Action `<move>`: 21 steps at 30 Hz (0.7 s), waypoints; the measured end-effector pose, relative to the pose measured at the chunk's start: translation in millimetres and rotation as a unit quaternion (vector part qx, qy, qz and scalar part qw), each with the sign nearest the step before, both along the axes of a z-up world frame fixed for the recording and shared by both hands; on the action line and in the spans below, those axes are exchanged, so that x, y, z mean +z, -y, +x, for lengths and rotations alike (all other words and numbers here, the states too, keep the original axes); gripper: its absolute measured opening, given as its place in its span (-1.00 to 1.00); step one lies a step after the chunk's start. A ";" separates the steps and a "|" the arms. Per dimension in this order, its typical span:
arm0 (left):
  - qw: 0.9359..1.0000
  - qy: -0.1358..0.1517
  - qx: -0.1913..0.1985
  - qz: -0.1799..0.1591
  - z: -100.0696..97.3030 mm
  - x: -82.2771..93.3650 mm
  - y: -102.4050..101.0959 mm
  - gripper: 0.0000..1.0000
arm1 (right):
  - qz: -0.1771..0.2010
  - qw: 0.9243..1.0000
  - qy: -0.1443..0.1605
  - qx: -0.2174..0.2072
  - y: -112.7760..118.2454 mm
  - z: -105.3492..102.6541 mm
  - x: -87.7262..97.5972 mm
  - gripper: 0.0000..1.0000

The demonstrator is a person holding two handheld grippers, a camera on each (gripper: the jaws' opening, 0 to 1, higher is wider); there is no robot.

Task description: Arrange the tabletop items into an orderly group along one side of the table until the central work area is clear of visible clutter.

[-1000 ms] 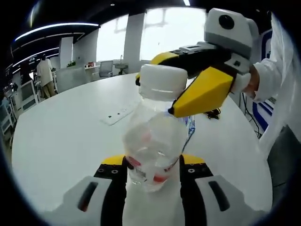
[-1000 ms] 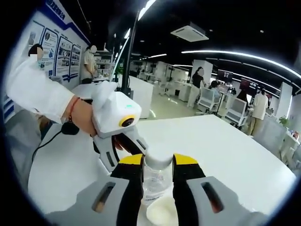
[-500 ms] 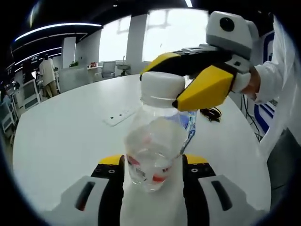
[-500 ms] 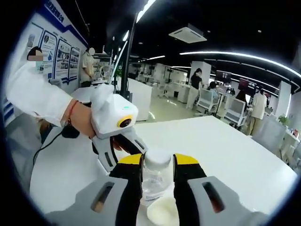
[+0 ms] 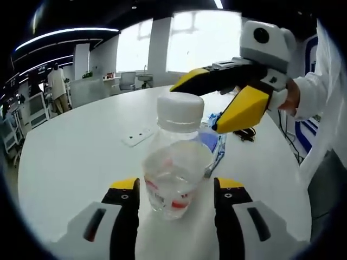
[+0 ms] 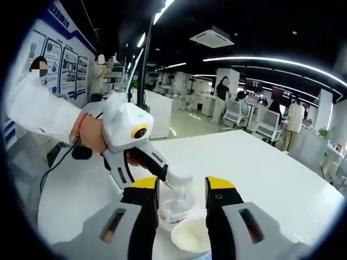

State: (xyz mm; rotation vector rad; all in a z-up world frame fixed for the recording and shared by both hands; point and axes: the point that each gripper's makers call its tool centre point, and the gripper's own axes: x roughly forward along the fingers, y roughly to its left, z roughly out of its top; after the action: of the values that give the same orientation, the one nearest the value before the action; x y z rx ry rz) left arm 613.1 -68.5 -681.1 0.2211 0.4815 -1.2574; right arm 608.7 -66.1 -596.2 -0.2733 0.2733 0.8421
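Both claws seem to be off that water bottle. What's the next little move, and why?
Probably draw the left gripper straight back. Its jaws stand apart on either side of the bottle, which stands upright on the white table, cap on. The right gripper is open too, beside the cap. Backing out straight should avoid knocking the bottle over.

Left tongs [image 5: 176,197] at bottom of view, jaws spread, gap on both sides of clear bottle [image 5: 174,165]. Bottle upright on white tabletop [image 5: 70,157], white cap [image 5: 180,111] on, red-printed label low on body. Right tongs [image 5: 219,108] enter from upper right, jaws apart, just beside and above cap, not touching. Blue-white packet [image 5: 217,143] behind bottle. Black cable [image 5: 245,132] beyond. White inset plate [image 5: 136,136] mid-tabletop. White sleeve [image 5: 320,92] at right edge.
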 end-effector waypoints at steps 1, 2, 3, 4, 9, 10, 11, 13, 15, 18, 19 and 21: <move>1.000 0.000 0.002 0.000 -0.5 0.6 -0.9 0.14 | 0.000 1.000 -0.002 -0.003 1.9 -0.9 -0.6 -0.30; 1.000 0.000 0.004 0.000 -0.9 1.0 -1.6 0.14 | -0.001 1.000 -0.002 -0.004 3.1 -1.6 -1.1 -0.29; 1.000 0.001 0.006 0.000 -1.6 1.2 -2.6 0.15 | 0.000 1.000 -0.005 -0.006 4.9 -2.7 -2.0 -0.27; 1.000 0.000 0.007 0.001 -2.2 1.2 -3.4 0.16 | 0.000 1.000 -0.006 -0.006 6.0 -3.8 -2.6 -0.24; 1.000 -0.002 0.017 -0.002 -6.3 2.2 -7.6 0.20 | 0.000 1.000 -0.011 -0.016 14.4 -9.5 -6.6 -0.20; 1.000 -0.003 0.019 -0.002 -7.0 2.1 -8.2 0.20 | -0.001 1.000 -0.012 -0.017 15.7 -10.5 -7.2 -0.19; 1.000 -0.004 0.020 -0.001 -8.2 2.0 -9.2 0.21 | -0.001 1.000 -0.013 -0.019 17.8 -12.2 -7.8 -0.18; 1.000 -0.005 0.023 0.000 -10.0 2.5 -10.8 0.23 | 0.000 1.000 -0.015 -0.022 20.6 -15.2 -8.7 -0.15; 1.000 -0.004 0.027 -0.002 -11.4 4.0 -12.1 0.25 | -0.003 1.000 -0.018 -0.025 23.9 -18.4 -10.5 -0.12; 0.999 -0.005 0.032 -0.003 -14.3 6.5 -14.3 0.26 | -0.002 0.999 -0.019 -0.030 29.5 -23.3 -10.8 -0.10; 0.999 -0.005 0.034 -0.004 -15.7 7.3 -15.2 0.26 | -0.002 0.999 -0.019 -0.032 31.2 -24.5 -10.9 -0.10; 0.999 -0.005 0.037 -0.003 -19.1 8.7 -16.6 0.27 | -0.003 0.999 -0.022 -0.037 36.5 -28.3 -11.7 -0.08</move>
State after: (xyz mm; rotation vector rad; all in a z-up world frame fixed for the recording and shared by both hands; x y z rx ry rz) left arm 594.0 -52.0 -672.4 0.1899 0.4910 -1.1884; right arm 580.4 -102.5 -607.9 -0.2484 0.3255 0.7757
